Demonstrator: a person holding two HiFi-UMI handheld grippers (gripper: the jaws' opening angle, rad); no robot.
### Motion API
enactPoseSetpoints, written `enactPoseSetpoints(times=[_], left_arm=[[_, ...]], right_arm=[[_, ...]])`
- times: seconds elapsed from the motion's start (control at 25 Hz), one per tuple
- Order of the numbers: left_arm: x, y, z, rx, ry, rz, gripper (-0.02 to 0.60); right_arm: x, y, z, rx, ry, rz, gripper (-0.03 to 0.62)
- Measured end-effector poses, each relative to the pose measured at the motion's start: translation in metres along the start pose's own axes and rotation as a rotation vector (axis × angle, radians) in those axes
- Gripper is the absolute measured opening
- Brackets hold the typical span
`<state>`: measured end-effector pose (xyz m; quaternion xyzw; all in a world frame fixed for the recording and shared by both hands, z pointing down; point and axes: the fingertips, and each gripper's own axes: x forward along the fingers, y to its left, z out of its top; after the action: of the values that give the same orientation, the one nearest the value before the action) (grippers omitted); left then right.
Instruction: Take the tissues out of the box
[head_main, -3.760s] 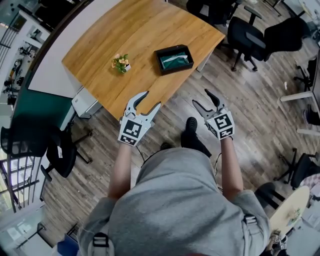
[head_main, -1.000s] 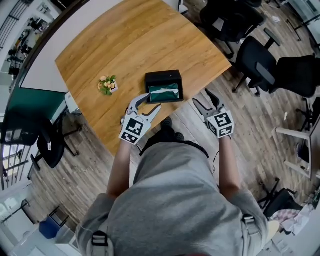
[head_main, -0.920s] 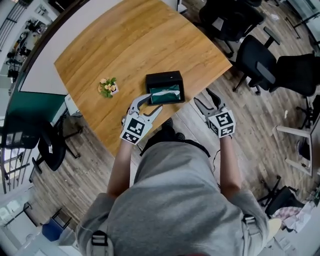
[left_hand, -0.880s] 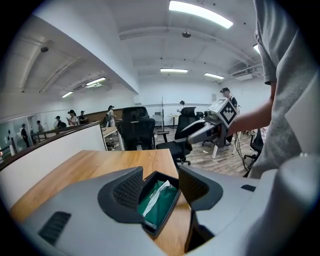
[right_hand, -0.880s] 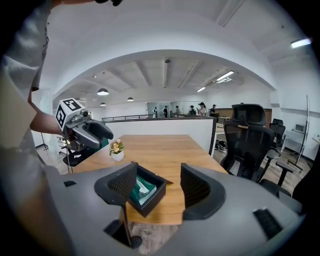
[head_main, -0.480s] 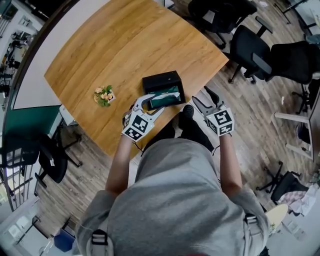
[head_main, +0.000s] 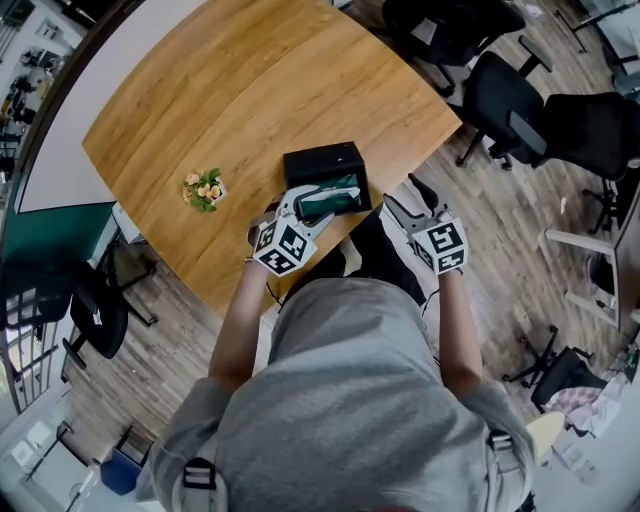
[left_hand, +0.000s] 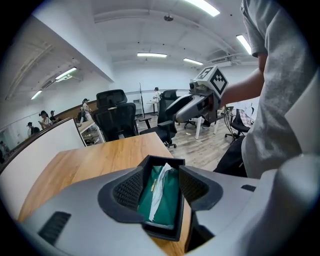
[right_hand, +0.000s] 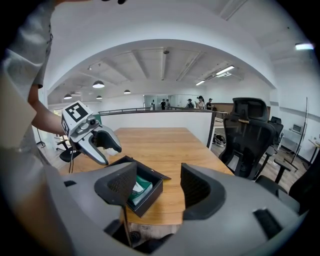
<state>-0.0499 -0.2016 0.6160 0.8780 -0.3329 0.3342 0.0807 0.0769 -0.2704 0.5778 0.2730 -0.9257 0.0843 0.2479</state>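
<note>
Nearest is the person's grey shirt, with both arms reaching forward. The left gripper hangs over the near end of the black box. Its jaws are spread wide and pinch nothing, and the box shows between them in its own view. The right gripper is held just off the table's edge, to the right of the box, its jaws also spread and empty. The box sits open near the front edge of the wooden table. The tissues lie inside it, a green pack with one white sheet poking up. Left of the box stands a small flower pot, and beyond the table are black office chairs.
</note>
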Motion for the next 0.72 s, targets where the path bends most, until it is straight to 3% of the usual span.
enactPoseSetpoints(times=[0.12, 0.72], left_arm=[[0.008, -0.001, -0.005, 0.040, 0.032, -0.003, 0.238], [0.042, 0.004, -0.045, 0.020, 0.140, -0.041, 0.238]], right_arm=[[0.003, -0.003, -0.003, 0.001, -0.001, 0.008, 0.287], [-0.003, -0.012, -0.034, 0.011, 0.079, 0.010, 0.290]])
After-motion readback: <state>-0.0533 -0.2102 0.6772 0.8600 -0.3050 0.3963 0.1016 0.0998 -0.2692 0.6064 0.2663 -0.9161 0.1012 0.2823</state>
